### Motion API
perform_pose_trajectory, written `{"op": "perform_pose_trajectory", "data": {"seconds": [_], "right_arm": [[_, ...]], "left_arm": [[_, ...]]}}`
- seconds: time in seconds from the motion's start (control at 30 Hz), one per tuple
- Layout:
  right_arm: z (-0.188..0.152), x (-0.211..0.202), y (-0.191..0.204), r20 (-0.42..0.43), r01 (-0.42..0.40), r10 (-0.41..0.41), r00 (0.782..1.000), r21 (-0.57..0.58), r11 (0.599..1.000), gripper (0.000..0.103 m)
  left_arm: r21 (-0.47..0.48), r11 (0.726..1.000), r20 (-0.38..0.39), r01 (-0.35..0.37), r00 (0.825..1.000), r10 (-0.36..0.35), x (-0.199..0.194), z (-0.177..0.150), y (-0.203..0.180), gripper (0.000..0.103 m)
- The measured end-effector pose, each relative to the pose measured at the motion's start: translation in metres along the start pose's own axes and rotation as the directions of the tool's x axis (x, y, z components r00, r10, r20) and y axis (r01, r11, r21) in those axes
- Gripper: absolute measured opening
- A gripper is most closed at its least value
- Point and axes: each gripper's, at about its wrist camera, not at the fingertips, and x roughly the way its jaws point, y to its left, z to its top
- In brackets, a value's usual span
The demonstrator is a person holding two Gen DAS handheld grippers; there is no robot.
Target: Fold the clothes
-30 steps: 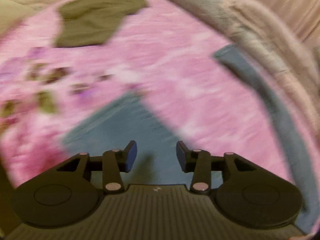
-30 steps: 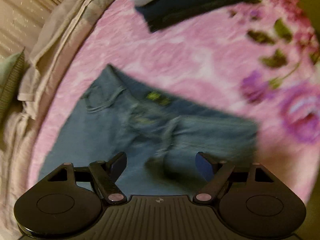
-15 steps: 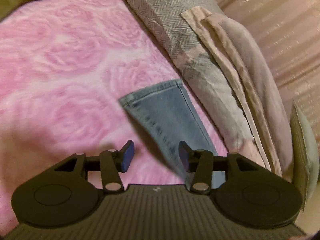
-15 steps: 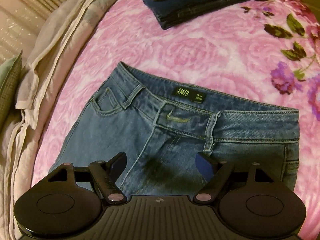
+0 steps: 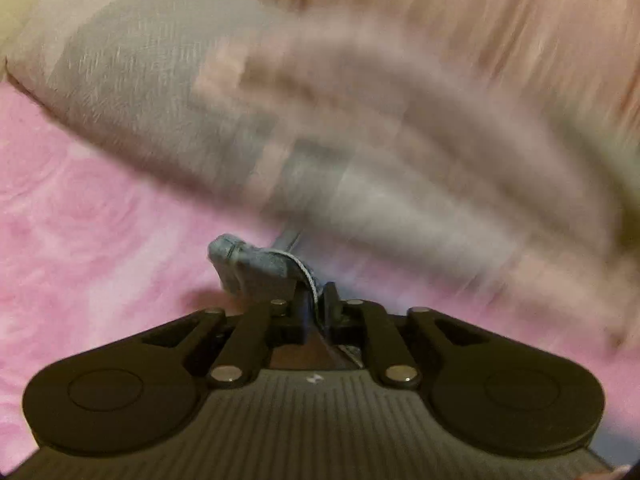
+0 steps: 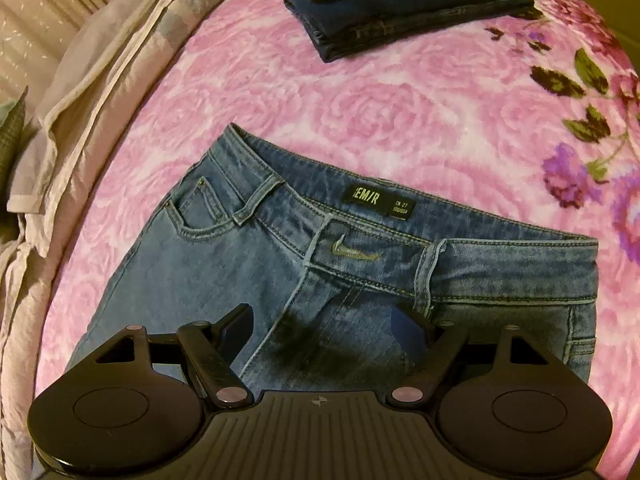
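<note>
A pair of blue jeans (image 6: 280, 264) lies flat on the pink rose blanket (image 6: 380, 96), waistband and black label facing away from me in the right wrist view. My right gripper (image 6: 322, 322) hovers open just above the fly area, nothing between its fingers. In the left wrist view my left gripper (image 5: 314, 300) is shut on the hem of a jeans leg (image 5: 256, 268), and the denim bunches up in front of the fingers, lifted off the blanket (image 5: 92, 232). This view is blurred by motion.
A stack of folded dark and white clothes (image 6: 404, 0) sits at the far side of the bed. A grey pillow (image 5: 152, 64) and beige sheets (image 6: 92, 92) line the bed's edge, with a striped headboard (image 5: 460, 16) behind.
My left gripper went from open above the jeans leg hem to shut on it, and the hem is now lifted and bunched. The right gripper has stayed open over the waist.
</note>
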Motion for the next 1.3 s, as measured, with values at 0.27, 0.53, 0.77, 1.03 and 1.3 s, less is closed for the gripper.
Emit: {"op": "perform_pose_trajectory", "data": {"seconds": [0.27, 0.53, 0.77, 1.03, 1.3], "right_arm": [[0.015, -0.023, -0.022, 0.018, -0.018, 0.02, 1.0, -0.119, 0.993, 0.079], [0.042, -0.024, -0.034, -0.057, -0.151, 0.14, 0.989, -0.38, 0.913, 0.078], [0.074, 0.019, -0.018, -0.297, -0.394, 0.261, 0.919, -0.647, 0.652, 0.063], [0.104, 0.071, -0.02, -0.529, -0.596, 0.275, 0.802, -0.696, 0.4, 0.016], [0.114, 0.089, -0.033, -0.542, -0.61, 0.284, 0.791, -0.666, 0.43, 0.005]], "left_arm": [[-0.115, 0.971, -0.07, -0.21, 0.977, 0.203, -0.03, -0.036, 0.022, 0.03], [-0.125, 0.992, -0.227, -0.007, 0.974, -0.021, -0.119, -0.087, -0.057, 0.025], [-0.095, 0.984, -0.304, 0.153, 0.936, -0.175, -0.19, -0.176, -0.2, 0.025], [-0.205, 0.972, -0.362, 0.117, 0.914, -0.186, -0.22, -0.263, -0.296, 0.025], [-0.212, 0.976, -0.395, 0.048, 0.909, -0.131, -0.229, -0.291, -0.325, 0.025]]}}
